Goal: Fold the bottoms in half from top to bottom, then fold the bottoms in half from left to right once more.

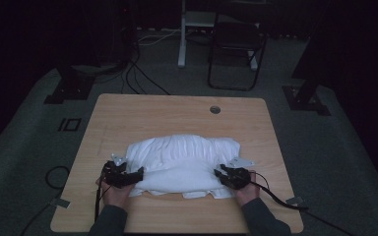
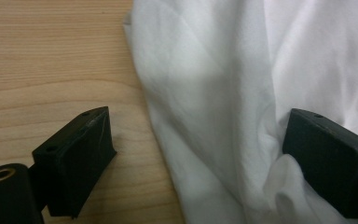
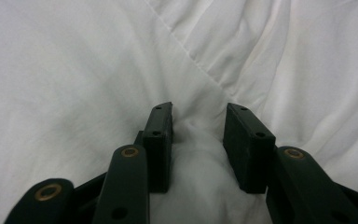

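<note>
Partly folded white garment [image 1: 177, 164] bunched near surface's [image 1: 128, 113] front edge. Right tool [image 3: 198, 122] pinching a fold; left tool [image 2: 196, 154] wide apart astride hem. Folding unfinished, likely.

The cloth [image 1: 177, 164] heaps across the middle of the tabletop [image 1: 142, 115], blocking the way between the left claw [image 1: 139, 173] and the right claw [image 1: 220, 173]. Bare wood lies open behind the cloth, along both side edges and on the near strip.
</note>
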`<action>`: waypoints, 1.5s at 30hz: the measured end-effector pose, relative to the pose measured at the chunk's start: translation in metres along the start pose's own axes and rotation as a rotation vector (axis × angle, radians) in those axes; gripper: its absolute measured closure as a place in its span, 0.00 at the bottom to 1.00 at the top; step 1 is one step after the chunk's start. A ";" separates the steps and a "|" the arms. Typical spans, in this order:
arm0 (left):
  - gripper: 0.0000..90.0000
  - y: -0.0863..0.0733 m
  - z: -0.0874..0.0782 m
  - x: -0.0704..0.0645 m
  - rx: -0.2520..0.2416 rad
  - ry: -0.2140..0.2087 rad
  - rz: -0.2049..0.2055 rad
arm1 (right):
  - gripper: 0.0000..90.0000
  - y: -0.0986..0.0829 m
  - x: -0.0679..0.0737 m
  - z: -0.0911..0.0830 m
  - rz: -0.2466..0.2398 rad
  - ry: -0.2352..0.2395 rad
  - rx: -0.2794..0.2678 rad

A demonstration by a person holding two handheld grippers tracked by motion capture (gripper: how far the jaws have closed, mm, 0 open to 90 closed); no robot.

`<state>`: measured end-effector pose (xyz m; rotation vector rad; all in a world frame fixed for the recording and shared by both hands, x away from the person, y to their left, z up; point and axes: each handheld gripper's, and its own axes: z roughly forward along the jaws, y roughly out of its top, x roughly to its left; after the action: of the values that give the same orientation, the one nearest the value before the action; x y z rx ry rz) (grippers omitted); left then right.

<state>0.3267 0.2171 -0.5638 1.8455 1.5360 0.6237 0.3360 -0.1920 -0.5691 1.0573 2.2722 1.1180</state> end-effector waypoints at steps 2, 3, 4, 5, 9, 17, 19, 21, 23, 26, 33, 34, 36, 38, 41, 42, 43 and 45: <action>0.12 0.001 -0.002 -0.003 0.015 -0.009 0.005 | 0.69 0.000 0.000 0.000 -0.001 0.000 0.000; 0.16 0.001 -0.003 -0.004 0.018 -0.022 0.007 | 0.69 0.000 0.000 0.000 -0.001 0.000 0.000; 0.18 0.001 -0.004 -0.005 0.022 -0.025 0.012 | 0.69 0.000 0.000 0.000 0.000 0.000 0.000; 0.18 0.000 -0.004 -0.007 0.020 -0.021 0.012 | 0.68 0.000 0.000 0.000 0.001 0.000 0.000; 0.34 -0.001 -0.006 -0.013 0.013 -0.045 0.029 | 0.68 0.000 0.000 0.000 0.002 0.002 -0.001; 0.80 0.001 -0.007 -0.014 0.029 -0.183 0.033 | 0.68 0.001 0.001 0.000 -0.002 0.000 0.000; 0.87 0.002 -0.006 -0.011 0.030 -0.211 0.010 | 0.68 0.001 0.001 0.000 -0.004 -0.001 0.003; 0.90 0.003 -0.006 -0.005 0.026 -0.240 -0.021 | 0.64 0.005 0.001 -0.002 -0.017 -0.001 0.008; 0.91 0.006 -0.011 0.001 -0.003 -0.249 -0.041 | 0.61 0.013 0.001 -0.010 -0.028 -0.009 -0.014; 0.92 0.015 -0.026 0.007 -0.063 -0.250 -0.037 | 0.58 0.029 0.005 -0.024 -0.047 -0.004 -0.081; 0.92 0.033 -0.045 0.008 -0.148 -0.270 -0.027 | 0.54 0.070 0.039 -0.016 -0.138 0.072 -0.116; 0.92 0.035 -0.046 0.008 -0.156 -0.272 -0.025 | 0.53 0.073 0.044 -0.009 -0.149 0.083 -0.101; 0.92 0.038 -0.048 0.008 -0.167 -0.273 -0.022 | 0.54 0.075 0.050 0.005 -0.158 0.091 -0.072; 0.93 0.042 -0.051 0.008 -0.180 -0.283 -0.030 | 0.56 0.074 0.053 0.020 -0.159 0.103 -0.018; 0.93 0.051 -0.059 0.007 -0.206 -0.299 -0.023 | 0.59 0.067 0.057 0.040 -0.165 0.104 0.042; 0.93 0.055 -0.061 0.005 -0.214 -0.303 -0.012 | 0.60 0.065 0.058 0.044 -0.166 0.108 0.050; 0.93 0.059 -0.064 0.002 -0.226 -0.304 -0.003 | 0.61 0.064 0.058 0.047 -0.151 0.117 0.054; 0.93 0.063 -0.067 -0.002 -0.238 -0.311 0.009 | 0.62 0.063 0.058 0.049 -0.136 0.123 0.054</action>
<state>0.3204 0.2210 -0.4717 1.6783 1.1969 0.4745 0.3584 -0.0977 -0.5493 0.8600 2.4419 1.0992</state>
